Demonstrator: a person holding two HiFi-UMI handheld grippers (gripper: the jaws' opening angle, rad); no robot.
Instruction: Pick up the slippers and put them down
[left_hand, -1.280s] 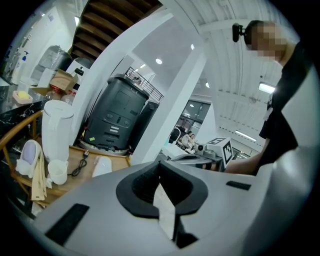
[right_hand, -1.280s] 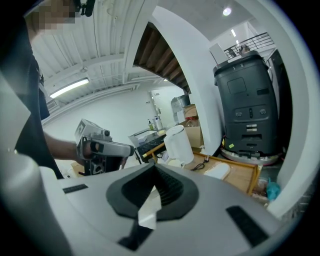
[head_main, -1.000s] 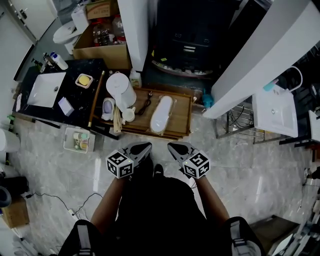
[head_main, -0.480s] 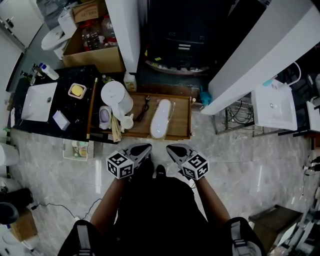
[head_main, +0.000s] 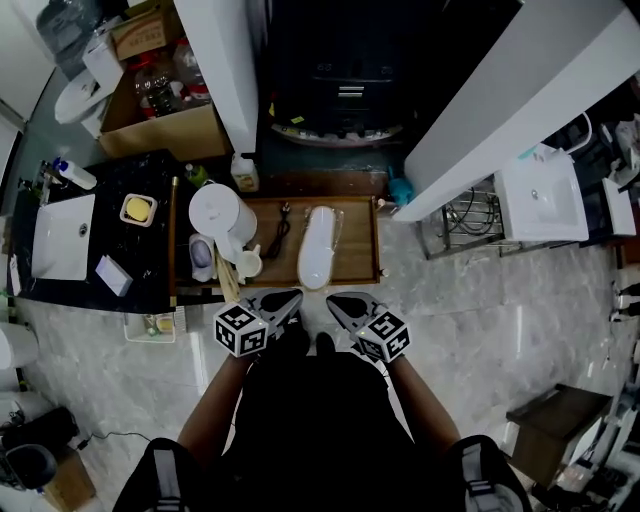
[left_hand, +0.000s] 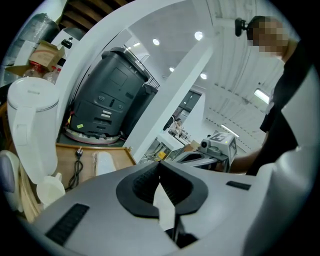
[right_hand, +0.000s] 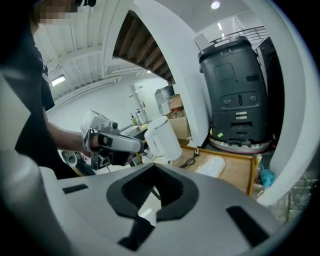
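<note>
Both the left gripper (head_main: 288, 298) and the right gripper (head_main: 337, 299) are held clenched and empty, side by side. The wrapped white slippers (head_main: 315, 245) are laid on a wooden tray (head_main: 357, 240), ahead of the grippers, untouched, near a white kettle (head_main: 214, 210).

Slippers (head_main: 316, 245) wrapped, pair or single unclear; basket (head_main: 133, 337) contents too small to tell.

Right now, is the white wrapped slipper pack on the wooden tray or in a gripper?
On the tray. The white wrapped slipper pack lies flat on the wooden tray; left gripper and right gripper are shut, empty.
</note>
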